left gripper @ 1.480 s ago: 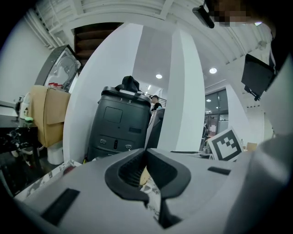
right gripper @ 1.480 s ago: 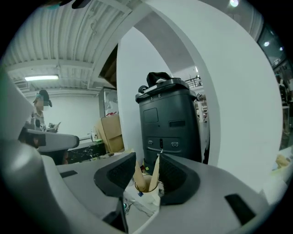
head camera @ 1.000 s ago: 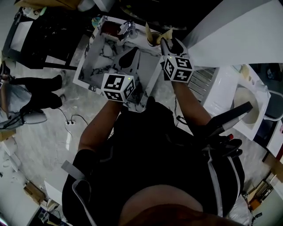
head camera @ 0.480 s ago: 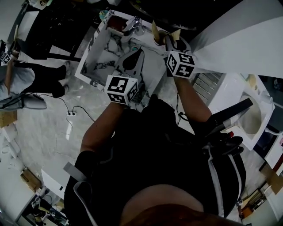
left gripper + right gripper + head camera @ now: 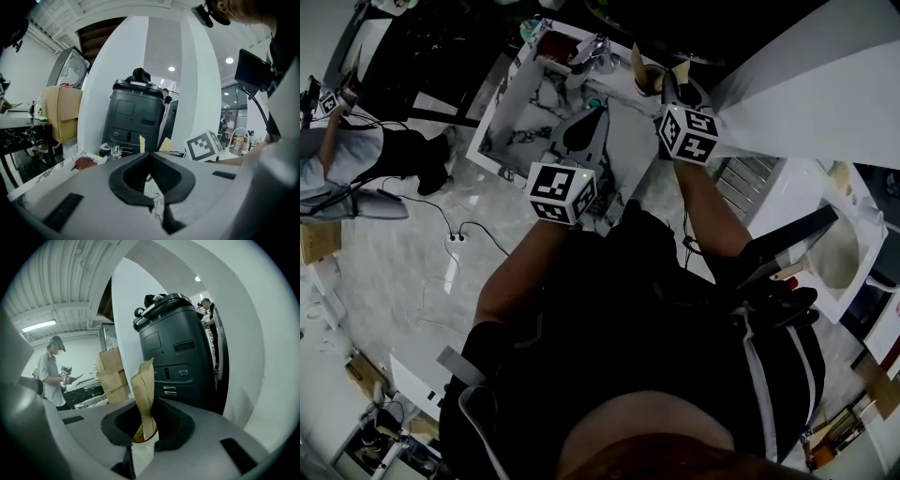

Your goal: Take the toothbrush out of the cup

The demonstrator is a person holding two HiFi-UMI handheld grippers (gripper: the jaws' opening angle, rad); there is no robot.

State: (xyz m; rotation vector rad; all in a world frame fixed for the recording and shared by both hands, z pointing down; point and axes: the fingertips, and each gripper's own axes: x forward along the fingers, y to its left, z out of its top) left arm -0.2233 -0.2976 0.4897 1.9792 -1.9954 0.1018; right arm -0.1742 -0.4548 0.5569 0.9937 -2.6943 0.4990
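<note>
A white cup (image 5: 143, 453) holds a toothbrush in a tall brown paper sleeve (image 5: 146, 394). In the right gripper view the cup fills the gap between my right gripper's (image 5: 140, 446) jaws, which have just been closing and press on its sides. In the head view that gripper (image 5: 666, 86) reaches the cup (image 5: 653, 89) at the far edge of the marble table (image 5: 525, 122). My left gripper (image 5: 596, 112) hovers over the table just left of it, shut with nothing held; its jaws meet in the left gripper view (image 5: 150, 157).
A dark grey machine (image 5: 183, 348) stands right behind the cup. A metal tap (image 5: 595, 52) and a red item (image 5: 551, 47) sit at the table's far end. Brown paper bags (image 5: 112, 380) lie further back. One person (image 5: 356, 159) stands left of the table.
The right gripper has edged slightly forward and down at the cup. The left gripper has hardly moved. The person at the left has shifted position.
</note>
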